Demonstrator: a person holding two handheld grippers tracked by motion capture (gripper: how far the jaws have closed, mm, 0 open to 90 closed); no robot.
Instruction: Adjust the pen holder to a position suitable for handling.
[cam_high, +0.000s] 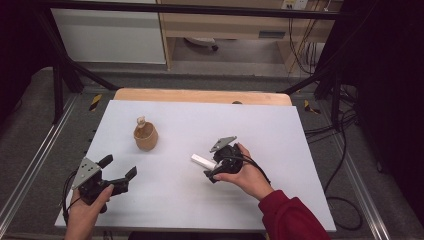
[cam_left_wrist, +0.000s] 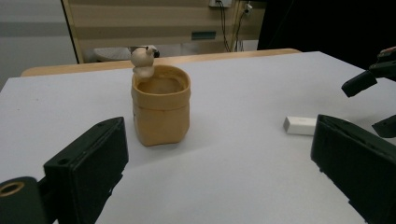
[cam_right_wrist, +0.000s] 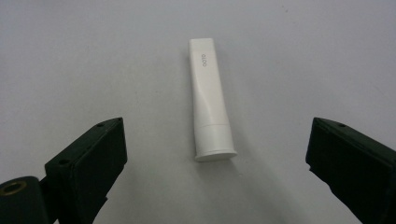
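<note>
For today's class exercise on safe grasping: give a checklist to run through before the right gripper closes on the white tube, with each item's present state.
1. Right gripper jaws open wide: ok.
2. White tube lying flat on the table, between the jaws' line: ok.
3. Tube lies lengthwise to the jaws, cap end nearest: ok.
4. Jaws low enough around the tube: cannot tell.
5. Tan cup upright and apart from the tube: ok.
6. Left gripper open, holding nothing, away from the tube: ok.

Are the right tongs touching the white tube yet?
Apart. In the right gripper view, the white tube lies flat on the table between the wide-open jaws of the right tongs, with bare tabletop on both sides.
</note>
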